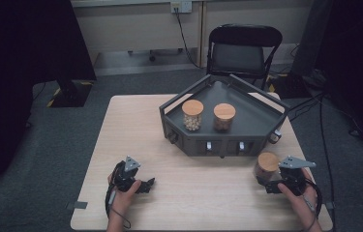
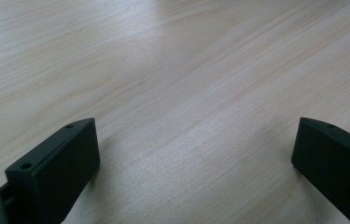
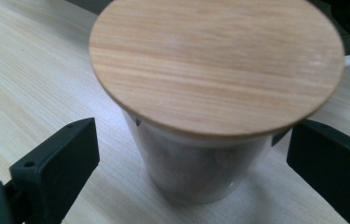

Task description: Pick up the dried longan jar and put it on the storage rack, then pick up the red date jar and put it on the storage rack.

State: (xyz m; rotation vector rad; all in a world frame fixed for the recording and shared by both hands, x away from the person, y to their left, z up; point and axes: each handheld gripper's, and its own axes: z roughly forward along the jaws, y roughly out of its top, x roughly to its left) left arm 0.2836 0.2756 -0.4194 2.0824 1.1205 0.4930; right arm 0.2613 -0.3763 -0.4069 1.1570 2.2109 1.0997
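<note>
Jar with a wooden lid — item nearest the lens in the right gripper view, standing upright on the tabletop near its right front corner, just in front of the tray. Clear wall, brownish contents inside, not sharp enough to identify.

Right gripper — jaws spread, one on each side of the jar, with gaps visible on both sides; not pinching yet.

Left gripper — resting low near the front edge, left of centre; jaws spread wide over bare wood, holding nothing.

Tray — dark, many-sided, railed, at the back right of the tabletop. Contains two more lidded jars: pale-filled jar at the left, brown-filled jar just beside it at the right, standing apart.

Handling note, judged: the step in hand looks like grasping the front jar, probably to join the others. Close on the glass body below the lid, not on the overhanging lid, which may lift off. Centre the jar between the jaws first so neither pushes it sideways. Squeeze evenly, lift straight up, and clear the tray rail before moving inward.
</note>
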